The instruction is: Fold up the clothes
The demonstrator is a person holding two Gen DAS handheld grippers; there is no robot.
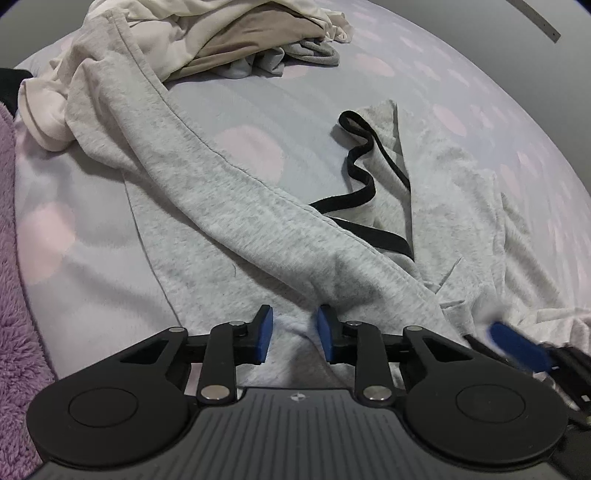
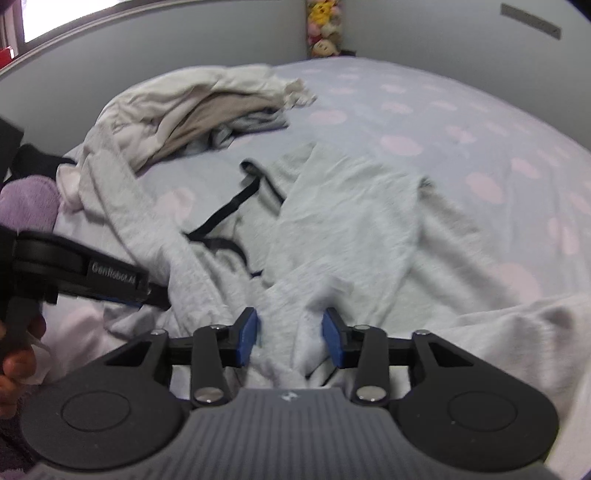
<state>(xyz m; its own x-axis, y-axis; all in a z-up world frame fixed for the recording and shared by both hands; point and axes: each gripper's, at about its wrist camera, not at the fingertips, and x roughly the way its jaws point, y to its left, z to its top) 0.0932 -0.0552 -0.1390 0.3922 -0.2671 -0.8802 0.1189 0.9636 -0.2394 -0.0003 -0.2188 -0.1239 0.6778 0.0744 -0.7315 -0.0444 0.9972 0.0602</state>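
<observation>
A light grey garment [image 1: 240, 221] [image 2: 351, 221] with black trim [image 1: 362, 184] [image 2: 229, 210] lies crumpled across the bed. My left gripper [image 1: 294, 332] points down at its near edge, and a bunched fold of grey cloth fills the narrow gap between its blue pads. In the right wrist view the left gripper's black body [image 2: 110, 280] reaches in from the left, its tips buried in the cloth. My right gripper [image 2: 290, 339] stands open over a ridge of the same garment, which runs between the pads without touching them. One blurred blue pad of the right gripper [image 1: 517, 347] shows at the lower right of the left wrist view.
A pile of white, beige and grey clothes [image 1: 221, 37] [image 2: 207, 103] sits at the far left of the pale, pink-dotted bed sheet [image 1: 258, 110] [image 2: 443, 129]. A purple fleece blanket [image 1: 14, 295] [image 2: 29, 203] borders the left side. Plush toys [image 2: 325, 29] stand in the wall corner. A person's hand [image 2: 14, 365] holds the left gripper.
</observation>
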